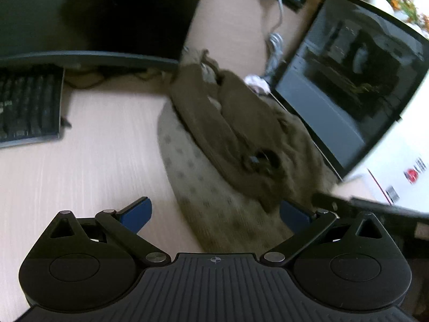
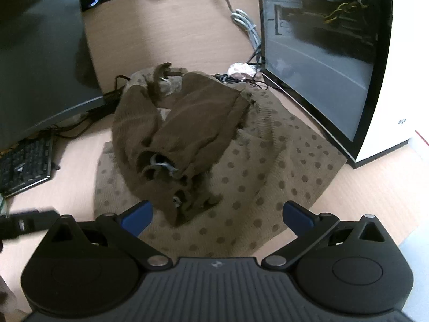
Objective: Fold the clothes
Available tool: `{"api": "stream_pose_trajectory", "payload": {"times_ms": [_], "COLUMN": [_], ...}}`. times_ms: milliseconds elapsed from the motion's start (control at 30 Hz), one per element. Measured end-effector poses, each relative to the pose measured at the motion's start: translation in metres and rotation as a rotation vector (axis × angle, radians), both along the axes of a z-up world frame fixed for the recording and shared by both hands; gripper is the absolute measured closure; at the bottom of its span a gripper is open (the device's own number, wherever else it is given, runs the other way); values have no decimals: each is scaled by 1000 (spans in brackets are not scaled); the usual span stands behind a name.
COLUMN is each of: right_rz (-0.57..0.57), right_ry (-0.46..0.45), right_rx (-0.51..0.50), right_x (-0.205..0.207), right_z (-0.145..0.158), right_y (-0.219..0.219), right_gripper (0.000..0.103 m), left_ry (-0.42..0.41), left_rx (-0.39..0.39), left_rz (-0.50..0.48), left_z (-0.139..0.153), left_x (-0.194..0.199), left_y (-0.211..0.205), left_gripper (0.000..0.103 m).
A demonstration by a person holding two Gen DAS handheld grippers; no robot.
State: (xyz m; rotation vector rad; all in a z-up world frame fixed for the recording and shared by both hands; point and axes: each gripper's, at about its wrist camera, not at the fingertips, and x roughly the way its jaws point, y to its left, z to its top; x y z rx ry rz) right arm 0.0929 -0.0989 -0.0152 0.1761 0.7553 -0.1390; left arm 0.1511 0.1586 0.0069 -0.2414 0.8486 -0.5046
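- Clothes: a dark brown garment lies crumpled on top of a lighter tan dotted garment, and both sit on the pale wooden desk, between the monitor and the computer case.
- Right gripper hangs just above the near edge of the dotted cloth, its blue fingertips spread wide, with nothing between them.
- Left gripper is likewise spread wide and empty; one blue pad is over bare desk, the other by the edge of the dotted cloth. This view is blurred.
- Dark brown piece is bunched into thick folds, with a gathered opening facing the right gripper; something small and metallic shows inside it, too unclear to name.
- Dotted cloth spreads out flat beneath it, reaching towards the case on the right side.
- Black part of the left gripper shows at the left edge of the right wrist view, close to the desk.
- Keyboard lies off to the left, clear of the clothes.
- Dark monitor stands behind the keyboard, its lower edge near the heap.
- Computer case with a glass side panel stands to the right, just beside the dotted cloth.
- Grey cable coils on the desk behind the clothes, next to the case.
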Motion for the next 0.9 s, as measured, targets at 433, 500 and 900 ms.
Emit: {"api": "stream_pose_trajectory", "payload": {"times_ms": [433,500,900], "right_rz": [166,172,321], "right_ry": [-50,-33,21], "right_rx": [88,154,192], "right_x": [127,139,132], "right_z": [-47,-56,-68], "right_y": [-62,-74,-75], "right_gripper": [0,0,0], "left_ry": [88,100,227], "left_rx": [12,31,-101], "left_rz": [135,145,188], "left_z": [-31,-37,-63], "left_x": [108,116,106], "left_y": [-67,-77,-50], "left_gripper": [0,0,2]}}
